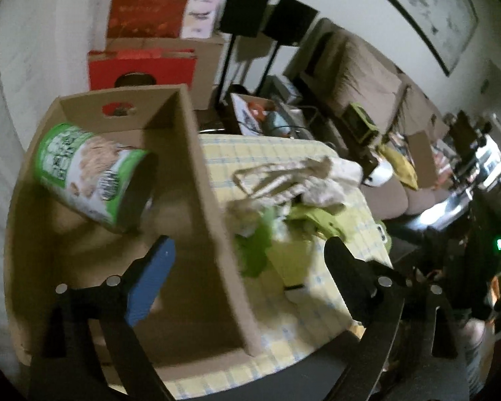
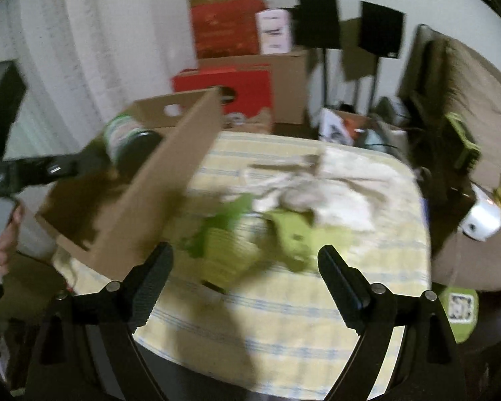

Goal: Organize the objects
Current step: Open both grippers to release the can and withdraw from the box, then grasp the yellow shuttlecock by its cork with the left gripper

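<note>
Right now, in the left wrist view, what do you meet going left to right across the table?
Can in the cardboard box → green packet → pale cloth → table's right edge.

The left gripper [image 1: 250,260] hangs over the cardboard box [image 1: 197,180], jaws wide with nothing between them. A green-labelled can [image 1: 90,173] lies tilted inside the box (its dark end faces the gripper). Beside the box, on the checked tablecloth [image 1: 284,327], sit pale cloths [image 1: 317,180] and blurred green packets [image 1: 284,244].
</note>
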